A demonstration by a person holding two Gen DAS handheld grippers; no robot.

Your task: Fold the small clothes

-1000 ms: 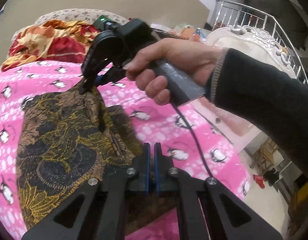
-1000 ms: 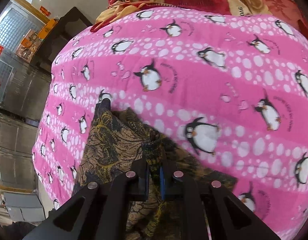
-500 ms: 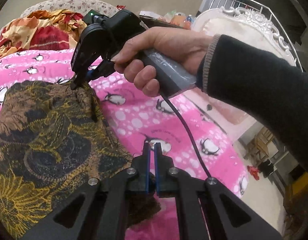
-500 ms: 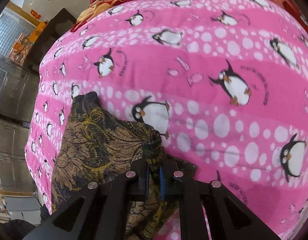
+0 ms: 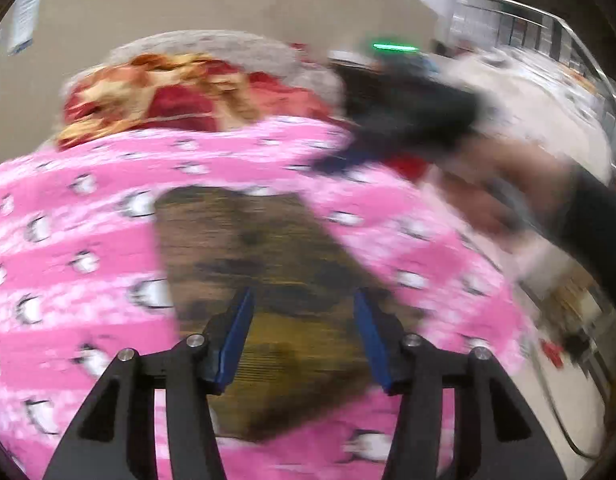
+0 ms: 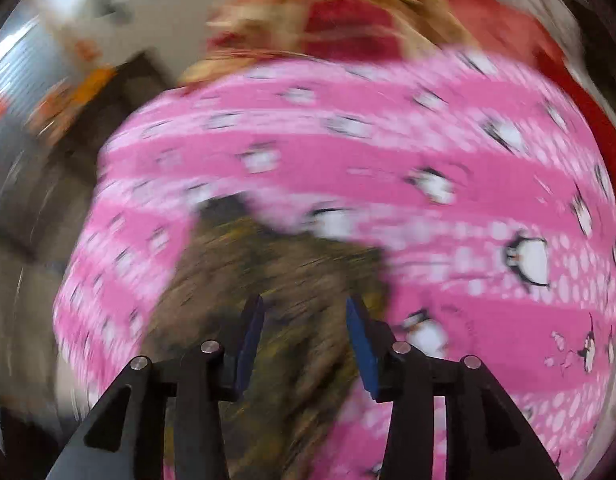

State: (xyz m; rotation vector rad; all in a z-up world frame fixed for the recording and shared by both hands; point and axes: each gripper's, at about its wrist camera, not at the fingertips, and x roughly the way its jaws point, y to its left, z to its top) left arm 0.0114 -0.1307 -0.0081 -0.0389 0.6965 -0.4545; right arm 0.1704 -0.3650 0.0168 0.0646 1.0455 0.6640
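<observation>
The brown-and-gold patterned garment point(image 5: 264, 264) lies flat on the pink penguin blanket point(image 5: 88, 216), about mid-bed, with pink showing on its left, right and far sides. I read it as thin, light, limp cloth: it will drape and crease, not hold a shape, and it may drag on the fleecy blanket under it. Both views are smeared, so I cannot make out hems or seams.

My left gripper point(image 5: 304, 320) has just been opening; its 2 blue pads stand spread over the near part of the cloth with nothing pinched between them. My right gripper point(image 6: 304, 320) has likewise just been opening, jaws apart above the garment point(image 6: 268, 300), no fabric caught.

For the next fold I would take a corner or a straight edge, pinching a single layer: the far left corner looks clean in the left view.

There is open blanket on the right. The red-and-gold bedding point(image 5: 168, 92) heaped at the far end limits reach that way, and the person's right hand point(image 5: 495, 184) crosses the far right.
</observation>
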